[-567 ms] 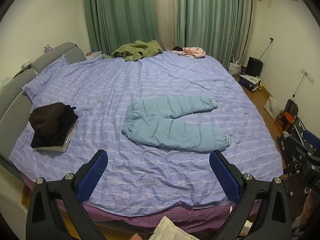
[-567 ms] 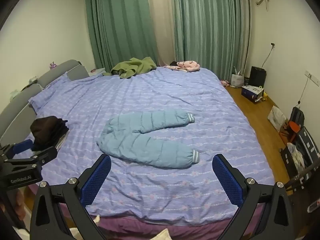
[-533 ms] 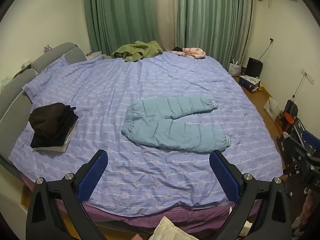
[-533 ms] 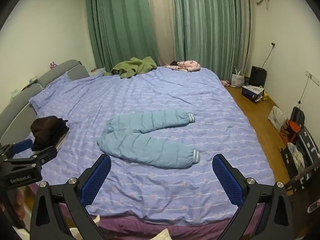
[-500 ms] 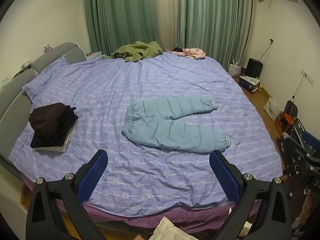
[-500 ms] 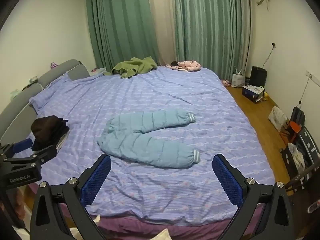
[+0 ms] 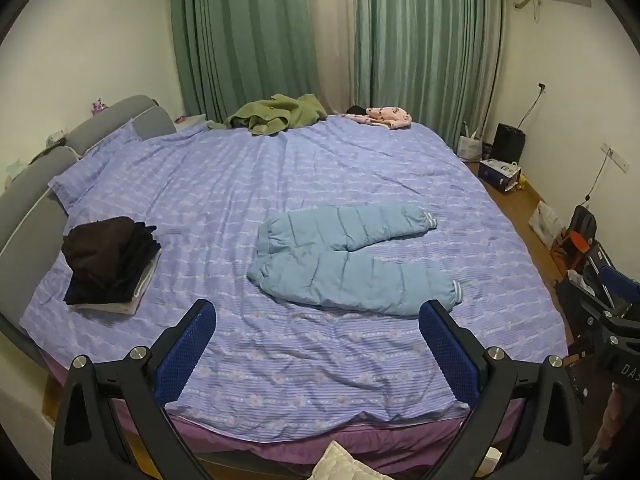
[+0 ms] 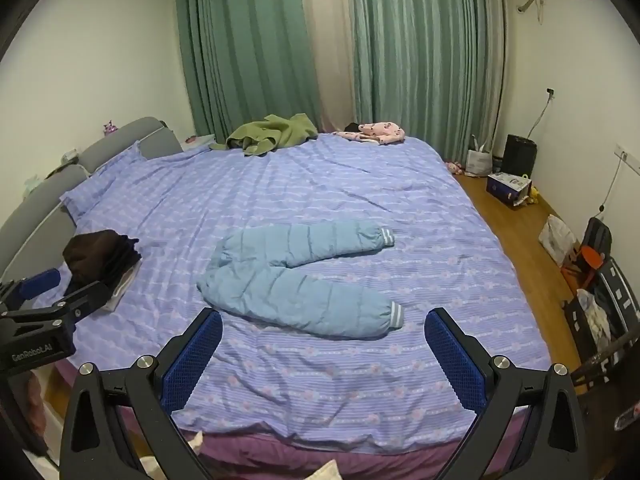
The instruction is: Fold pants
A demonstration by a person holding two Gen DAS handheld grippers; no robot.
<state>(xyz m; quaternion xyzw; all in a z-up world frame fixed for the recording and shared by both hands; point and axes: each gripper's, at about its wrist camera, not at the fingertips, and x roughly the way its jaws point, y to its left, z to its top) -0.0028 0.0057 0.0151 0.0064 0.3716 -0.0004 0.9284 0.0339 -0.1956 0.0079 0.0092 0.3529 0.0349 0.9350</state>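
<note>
- Since the earlier frames nothing has visibly moved: bed, clothes and both tongs sit where they did.
- The bed (image 7: 224,184), under a lilac striped cover, fills mid-frame and serves as the folding surface.
- The light blue padded pants (image 7: 344,258) lie centre-frame, legs splayed in a V toward the right, unfolded.
- A stack of dark folded clothes (image 7: 108,260) sits at left, probably finished work.
- The left gripper (image 7: 316,332) and right gripper (image 8: 322,334), bottom of frame, gape fully and hold nothing, seemingly poised to approach.
</note>
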